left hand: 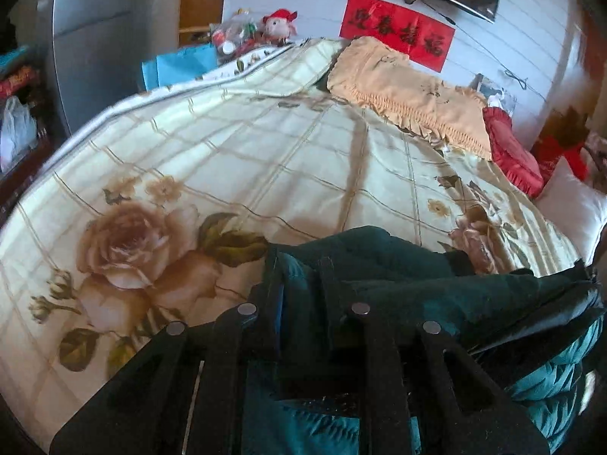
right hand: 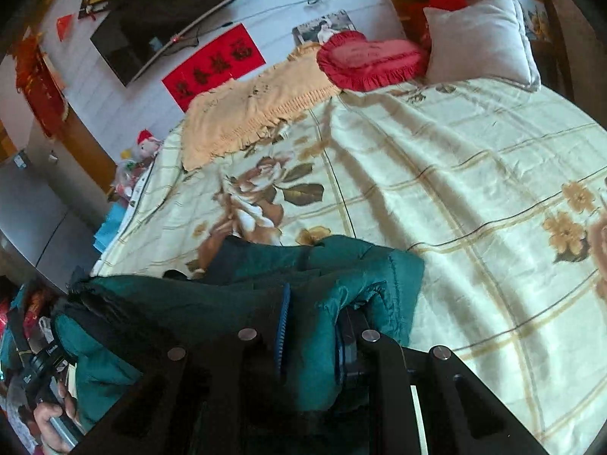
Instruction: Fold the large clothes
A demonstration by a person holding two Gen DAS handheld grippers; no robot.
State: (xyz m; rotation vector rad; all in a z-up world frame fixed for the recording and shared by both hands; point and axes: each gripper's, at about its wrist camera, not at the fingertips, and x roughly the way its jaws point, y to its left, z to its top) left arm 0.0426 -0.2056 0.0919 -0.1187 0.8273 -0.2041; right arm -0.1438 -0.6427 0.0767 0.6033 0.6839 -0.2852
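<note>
The left gripper (left hand: 301, 288) pinches a fold of the dark green padded jacket (left hand: 398, 276) between its fingers. The right gripper (right hand: 315, 326) likewise clamps a bunched edge of the jacket (right hand: 341, 276). The jacket hangs between them over the near edge of the bed's floral quilt (left hand: 227, 159). A peach fringed cloth (left hand: 409, 91) and a red heart cushion (right hand: 364, 58) lie along the far edge.

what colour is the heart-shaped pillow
Red with a ruffled edge; clearest in the right wrist view.

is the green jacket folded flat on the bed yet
No. The green jacket is bunched, clamped in the right gripper and left gripper.
</note>
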